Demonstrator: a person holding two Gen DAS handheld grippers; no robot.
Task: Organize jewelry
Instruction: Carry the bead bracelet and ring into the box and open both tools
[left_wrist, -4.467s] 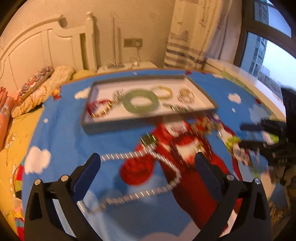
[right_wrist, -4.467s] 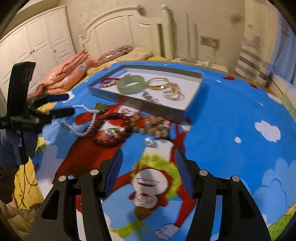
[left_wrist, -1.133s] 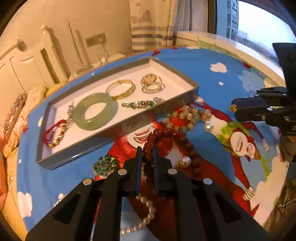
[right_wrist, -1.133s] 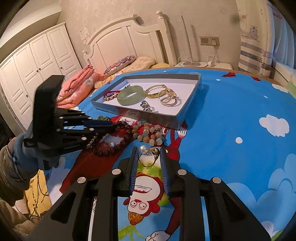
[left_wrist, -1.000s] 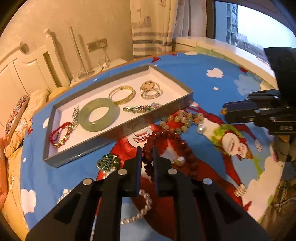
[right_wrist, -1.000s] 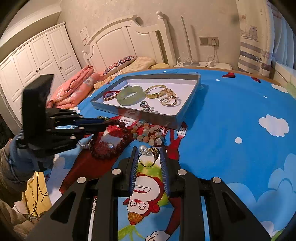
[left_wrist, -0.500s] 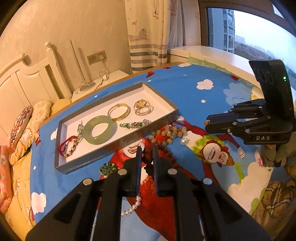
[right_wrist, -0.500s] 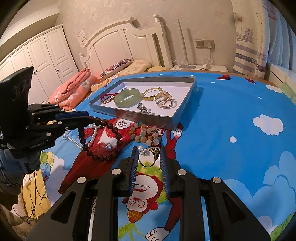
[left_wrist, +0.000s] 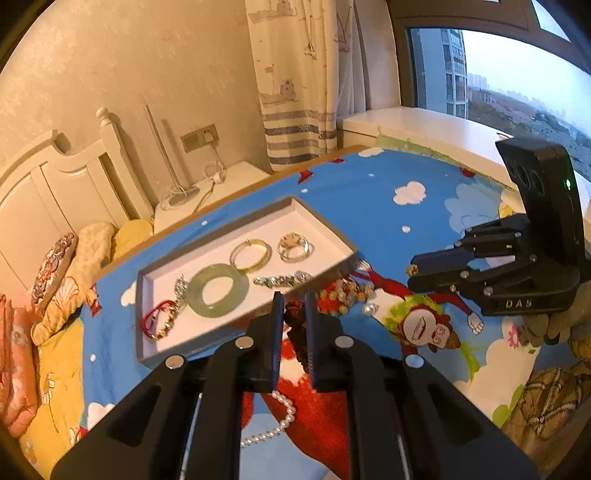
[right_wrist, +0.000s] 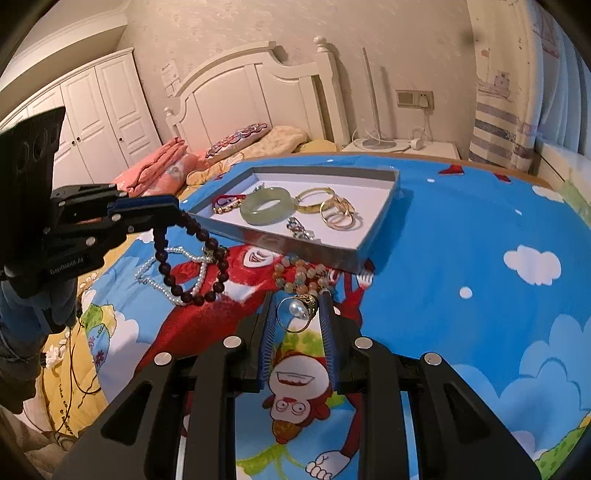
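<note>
Above the blanket (right_wrist: 480, 258), left claw (right_wrist: 177, 212) pinches beads (right_wrist: 192, 258).

In the left wrist view, the left tool (left_wrist: 293, 308) hides most of the dark bead bracelet (left_wrist: 294, 314) at centre frame.

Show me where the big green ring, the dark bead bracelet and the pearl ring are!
Green ring (right_wrist: 266, 205): right wrist view, on its front band, in the tray.
Dark bead bracelet (right_wrist: 221, 254): right wrist view, on its hanging beads.
Pearl ring (right_wrist: 298, 309): right wrist view, on its pearl.
</note>
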